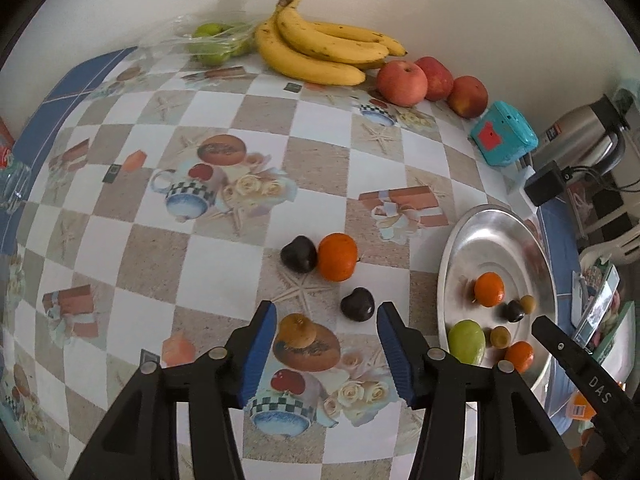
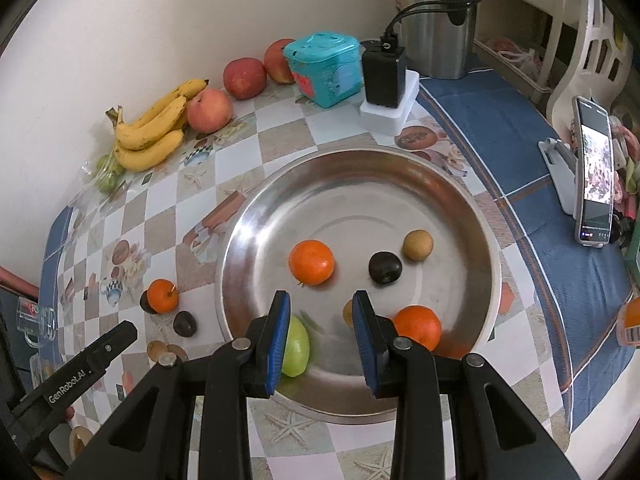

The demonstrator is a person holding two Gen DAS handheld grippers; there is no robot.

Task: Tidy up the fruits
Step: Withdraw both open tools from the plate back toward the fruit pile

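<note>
A: Status on the left tool (image 1: 326, 320)?

B: Pointing steeply down at the worktop (image 1: 340, 140), jaws apart, nothing gripped. A small brown fruit (image 1: 298, 330) lies on the cloth between the two blue pads, nearer the 9 o'clock one. Pads not touching it.

A: What else is loose?

B: In the left view, a dark plum (image 1: 358, 305) at about 1 o'clock from the tool's gap, just beside the right-hand pad. Further up at 12, another dark plum (image 1: 299, 254) touching an orange (image 1: 337, 257).

A: So the next pick?

B: My call: the brown fruit. It's already inside the gap, roughly round, so no long axis to line up with. Tool needs to shift slightly toward 9 o'clock, or just close. Risk: the near plum gets nudged by the right-hand pad.

A: Right tool (image 2: 322, 334)?

B: Over the metal plate (image 2: 486, 240), jaws nearly closed, a narrow gap, nothing in it. A green fruit (image 2: 297, 350) sits in the plate partly behind its left pad; can't tell if they touch. Plate also holds two oranges, a dark plum and small brown ones.

A: Which hand is nearer the loose fruit?

B: Left, clearly. Plate lies at 3 o'clock from it.
</note>
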